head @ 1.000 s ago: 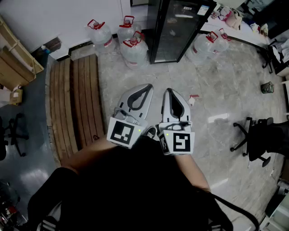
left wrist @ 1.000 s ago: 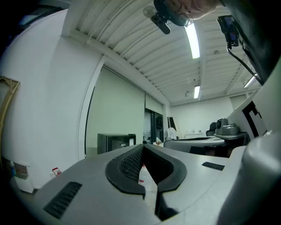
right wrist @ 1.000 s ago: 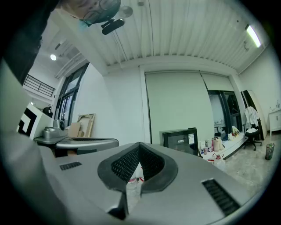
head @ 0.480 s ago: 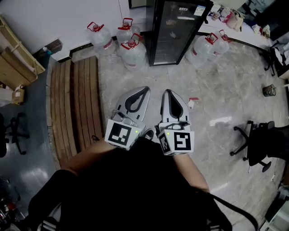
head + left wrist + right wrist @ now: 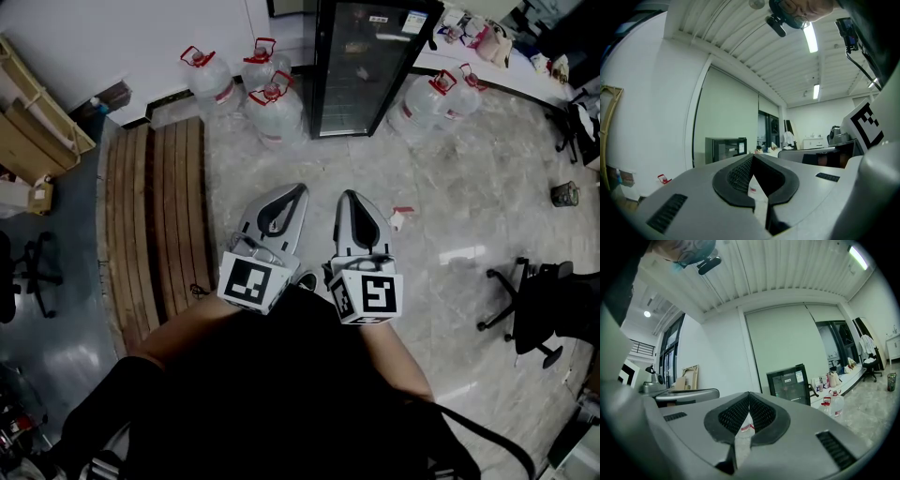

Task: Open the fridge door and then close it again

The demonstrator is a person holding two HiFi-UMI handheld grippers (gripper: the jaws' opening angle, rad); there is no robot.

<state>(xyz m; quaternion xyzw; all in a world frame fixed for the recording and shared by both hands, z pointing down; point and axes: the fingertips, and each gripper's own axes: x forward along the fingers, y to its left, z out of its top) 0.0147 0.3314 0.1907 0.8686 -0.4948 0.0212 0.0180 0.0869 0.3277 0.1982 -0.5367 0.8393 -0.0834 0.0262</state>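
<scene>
The fridge [image 5: 370, 61] is a black cabinet with a glass door, standing shut at the top of the head view, some way ahead across the marble floor. My left gripper [image 5: 298, 190] and right gripper [image 5: 352, 197] are held side by side in front of the person's body, both pointing level toward the fridge. Each is shut with nothing between its jaws. In the left gripper view the fridge [image 5: 724, 150] shows small beyond the closed jaw tips [image 5: 752, 157]. It stands right of the closed jaw tips [image 5: 749, 394] in the right gripper view, as the fridge [image 5: 790, 384].
Large water jugs stand left [image 5: 272, 103] and right [image 5: 436, 94] of the fridge. A wooden pallet [image 5: 155, 216] lies on the floor at left. Office chairs sit at right [image 5: 534, 300] and far left [image 5: 28, 272]. A small red-white scrap [image 5: 400, 217] lies near the right gripper.
The person and both grippers have moved forward toward the fridge, which now sits slightly lower and nearer in the head view. Both grippers stay shut.
</scene>
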